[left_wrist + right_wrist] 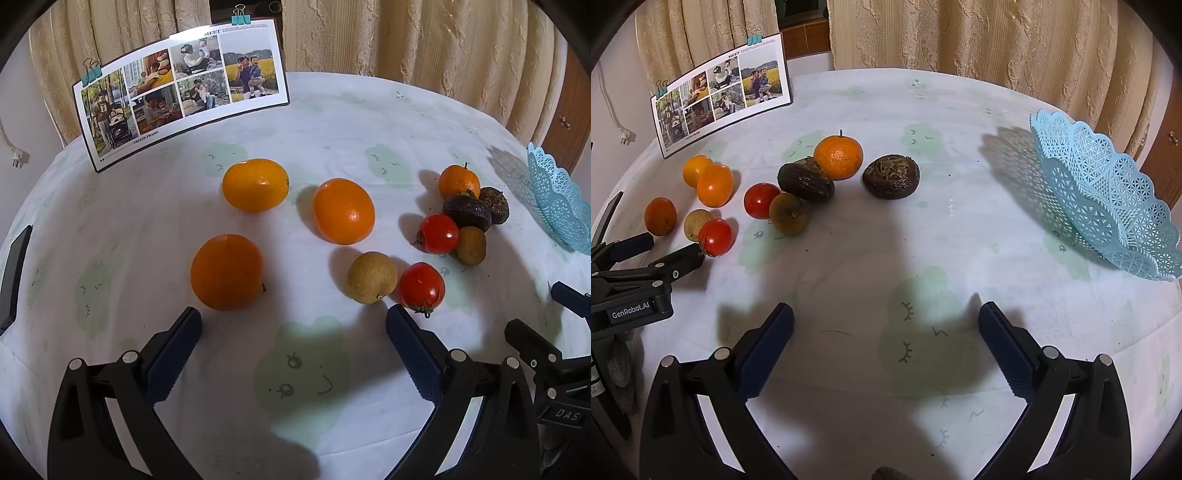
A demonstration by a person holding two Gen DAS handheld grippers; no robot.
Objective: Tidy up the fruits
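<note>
Fruits lie loose on the round table. In the left wrist view, three orange fruits (343, 211) sit ahead, with a brown longan (372, 277) and a red tomato (422, 286) near the right fingertip. My left gripper (293, 325) is open and empty just short of them. Farther right is a cluster: a mandarin (838, 157), two dark chestnuts (891, 176), a tomato (761, 200) and a longan (788, 213). My right gripper (886, 321) is open and empty over bare cloth. The blue lace basket (1108, 199) stands tilted at the right.
A photo card (184, 92) with binder clips stands at the back left. A dark phone (13, 277) lies at the left table edge. Curtains hang behind the table. The table's rim curves close at the right of the basket.
</note>
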